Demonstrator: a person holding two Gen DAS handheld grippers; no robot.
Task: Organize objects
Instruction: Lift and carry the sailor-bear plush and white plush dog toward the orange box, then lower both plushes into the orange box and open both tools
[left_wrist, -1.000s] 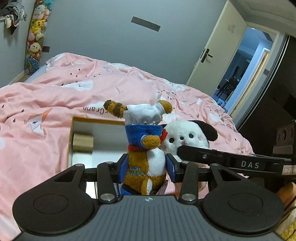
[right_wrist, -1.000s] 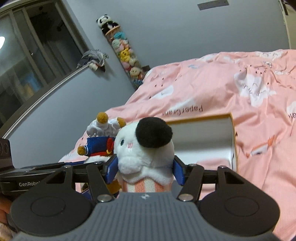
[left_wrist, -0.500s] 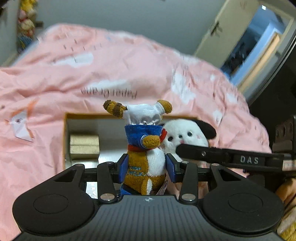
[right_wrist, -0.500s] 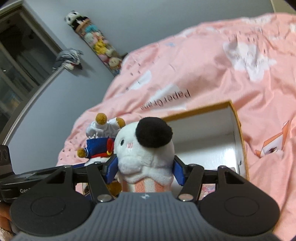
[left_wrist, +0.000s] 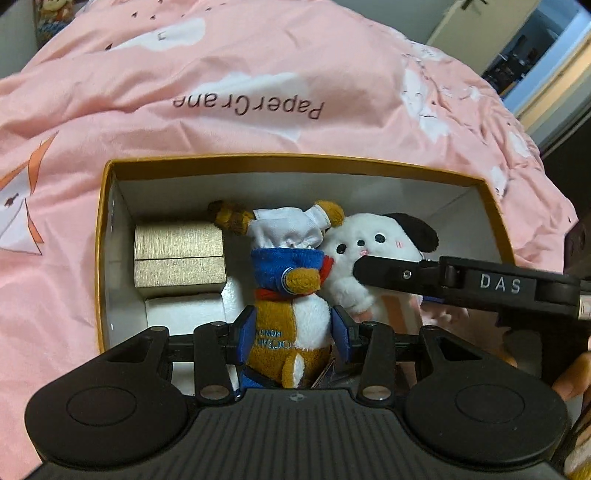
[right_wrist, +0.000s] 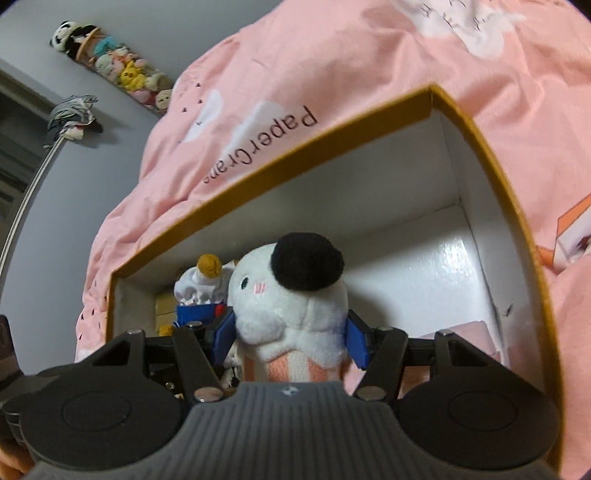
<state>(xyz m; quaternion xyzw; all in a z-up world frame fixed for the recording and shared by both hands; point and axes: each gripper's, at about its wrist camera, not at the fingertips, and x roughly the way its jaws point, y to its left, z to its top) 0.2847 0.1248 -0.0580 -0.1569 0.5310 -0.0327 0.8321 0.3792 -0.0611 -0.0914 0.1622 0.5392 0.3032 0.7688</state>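
My left gripper (left_wrist: 293, 328) is shut on a brown-and-white plush in a blue top and white hat (left_wrist: 291, 295), held over the open orange-rimmed box (left_wrist: 295, 162). My right gripper (right_wrist: 291, 332) is shut on a white plush dog with a black ear (right_wrist: 295, 295), also held over the box (right_wrist: 332, 136). The two toys are side by side and touch. The dog (left_wrist: 373, 266) shows to the right in the left wrist view, and the hatted plush (right_wrist: 199, 291) shows to the left in the right wrist view.
A gold box (left_wrist: 179, 254) and a white block (left_wrist: 184, 314) lie in the box's left end. The box sits on a pink duvet (left_wrist: 258, 74). A column of plush toys (right_wrist: 122, 70) hangs on the grey wall. A doorway (left_wrist: 517, 55) is at the far right.
Both grippers have tipped down and moved forward with their toys, from in front of the box to above its inside. The toys' grip has not changed.
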